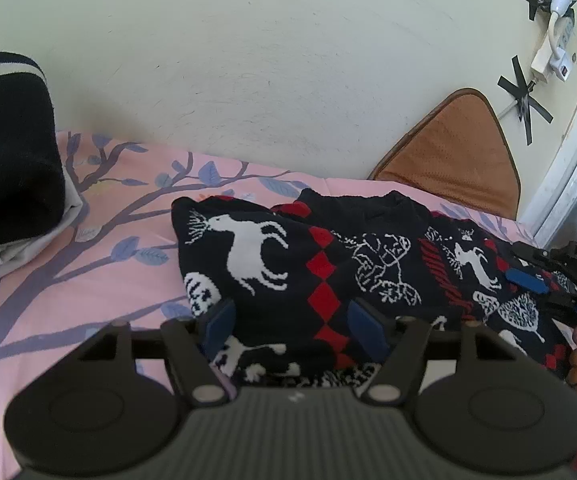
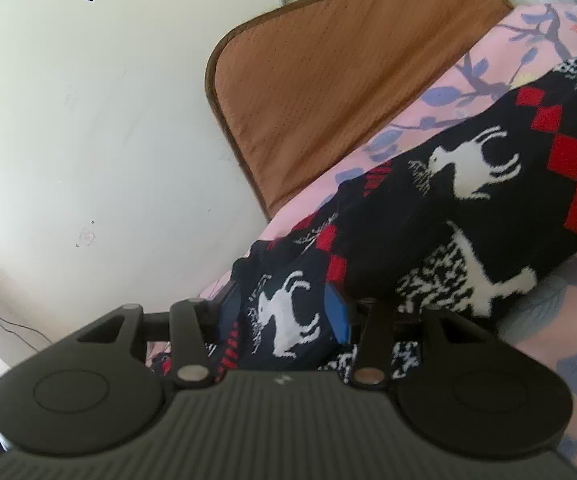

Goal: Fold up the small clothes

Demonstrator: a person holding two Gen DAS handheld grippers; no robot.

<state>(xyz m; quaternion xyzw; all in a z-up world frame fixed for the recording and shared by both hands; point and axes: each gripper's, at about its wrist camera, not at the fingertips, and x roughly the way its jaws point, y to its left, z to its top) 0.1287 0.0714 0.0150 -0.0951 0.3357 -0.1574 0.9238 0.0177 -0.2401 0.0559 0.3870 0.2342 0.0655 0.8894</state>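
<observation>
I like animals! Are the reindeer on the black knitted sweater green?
No, the reindeer on the black knitted sweater are white, beside red diamonds.

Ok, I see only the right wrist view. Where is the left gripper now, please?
Observer: The left gripper is at the near part of the sweater, jaws open, with fabric between them.
Operator: Is anything already folded?
Observer: Yes, a folded pile lies on the bedsheet, left of the sweater and apart from it.
Operator: What is on top of the pile?
Observer: A black garment with a white stripe.
</observation>
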